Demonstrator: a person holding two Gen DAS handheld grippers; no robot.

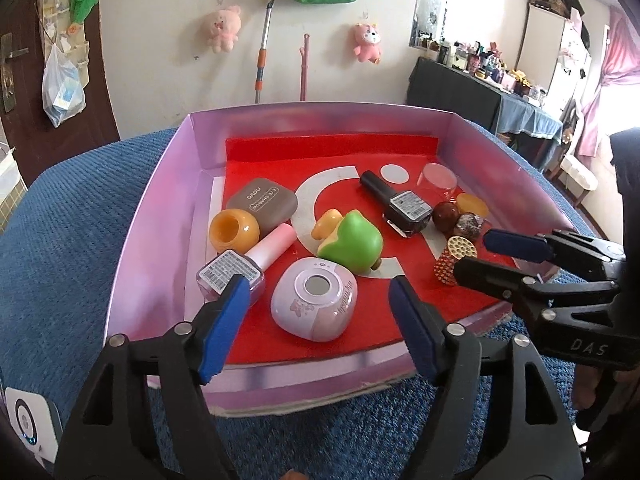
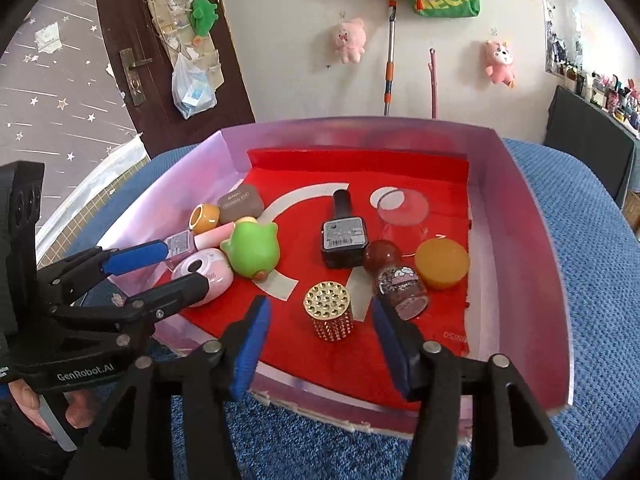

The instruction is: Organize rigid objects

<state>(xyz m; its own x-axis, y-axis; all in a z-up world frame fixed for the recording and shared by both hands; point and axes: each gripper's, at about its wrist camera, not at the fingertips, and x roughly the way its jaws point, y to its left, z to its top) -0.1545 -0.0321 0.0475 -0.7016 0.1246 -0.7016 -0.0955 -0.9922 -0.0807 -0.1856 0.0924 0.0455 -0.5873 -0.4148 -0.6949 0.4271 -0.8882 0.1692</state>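
Glossy lilac card for the tray (image 1: 160, 216) walls, with a matt red liner (image 1: 352, 332) like felt over its floor, all on a coarse blue woven cloth (image 1: 60, 248). Along the tray's left edge, smooth shiny plastic on the pink case (image 1: 314, 300), green toy (image 1: 354, 244) and orange jar (image 1: 234, 229), matt brown on the compact (image 1: 262, 202). Toward the right edge, clear glassy bottle (image 2: 345, 236), polished brown ball (image 2: 382, 255), studded gold metallic cylinder (image 2: 329, 310), waxy amber puck (image 2: 441, 263).
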